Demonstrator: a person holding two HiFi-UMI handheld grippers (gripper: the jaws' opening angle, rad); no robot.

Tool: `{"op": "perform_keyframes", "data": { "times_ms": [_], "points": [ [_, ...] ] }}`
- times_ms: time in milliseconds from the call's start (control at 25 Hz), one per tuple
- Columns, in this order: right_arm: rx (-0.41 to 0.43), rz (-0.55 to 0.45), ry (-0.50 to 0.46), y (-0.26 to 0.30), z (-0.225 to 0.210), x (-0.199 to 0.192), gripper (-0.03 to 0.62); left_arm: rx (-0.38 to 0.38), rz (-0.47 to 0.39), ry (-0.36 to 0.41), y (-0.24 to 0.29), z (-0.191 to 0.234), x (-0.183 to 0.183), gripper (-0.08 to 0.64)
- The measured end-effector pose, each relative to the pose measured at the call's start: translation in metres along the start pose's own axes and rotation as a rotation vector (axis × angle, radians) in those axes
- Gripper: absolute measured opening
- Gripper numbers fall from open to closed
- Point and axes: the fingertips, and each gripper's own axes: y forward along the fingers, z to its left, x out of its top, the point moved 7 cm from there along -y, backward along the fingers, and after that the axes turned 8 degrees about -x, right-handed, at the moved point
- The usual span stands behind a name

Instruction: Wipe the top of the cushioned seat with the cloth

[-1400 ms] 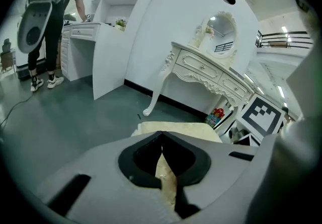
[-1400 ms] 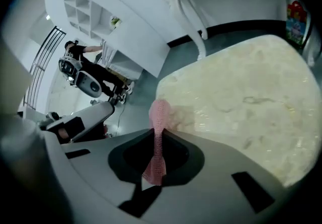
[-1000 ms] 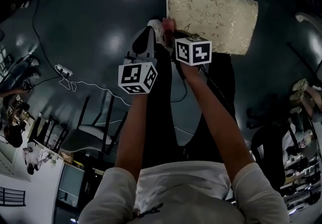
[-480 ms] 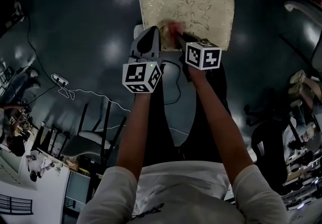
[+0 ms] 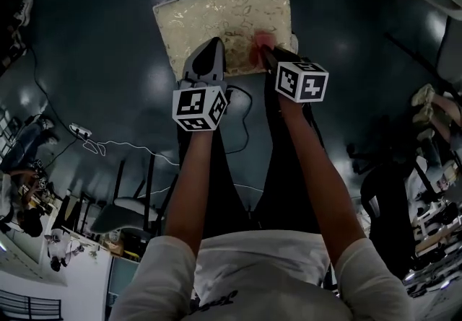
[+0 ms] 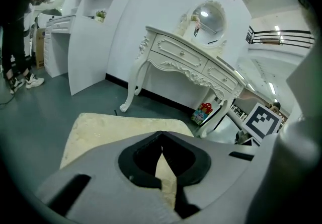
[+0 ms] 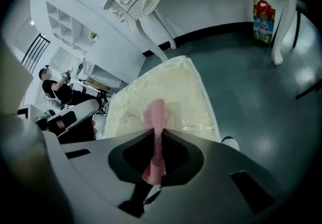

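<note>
While nipped tight between the closed jaws of the right gripper point(image 7: 157, 135), lies as a narrow pink knitted cloth point(image 7: 156, 115) on the cream, leaf-patterned cushioned seat point(image 5: 216, 16), near its right front corner. Pressed together and empty on the left gripper point(image 6: 161, 136), over the seat's front edge.

You have one cushioned seat point(image 5: 224, 24) and one pink cloth point(image 7: 155, 116) in view. You hold two grippers: one left gripper point(image 6: 161, 139) and one right gripper point(image 7: 157, 136). The room also shows one white dressing table point(image 6: 188, 64), one oval mirror point(image 6: 207, 17) and one colourful bag point(image 6: 203, 113).
</note>
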Motion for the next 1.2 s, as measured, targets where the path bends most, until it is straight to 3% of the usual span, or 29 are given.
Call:
{"op": "perform_keyframes", "data": {
  "times_ms": [360,760,880,1000,1200],
  "points": [
    [-0.12,-0.043,-0.049,-0.029,-0.056,0.011,0.026,-0.052,0.006,0.035,0.03,-0.044,-0.002,0.014],
    [-0.195,-0.015,0.033,-0.02,-0.081,0.013,0.026,-0.007,-0.012,0.013,0.006,-0.021,0.001,0.014],
    [-0.16,-0.087,0.084,-0.031,-0.059,0.016,0.027,0.022,-0.043,0.021,-0.017,-0.001,0.015,0.014],
    [-0.072,-0.118,0.08,-0.032,-0.013,0.012,0.028,0.055,-0.06,0.026,-0.043,0.026,0.024,0.014],
    [0.067,-0.02,-0.039,0.013,0.089,-0.021,0.028,0.109,-0.061,0.014,-0.082,0.074,0.029,0.014]
  ]
}}
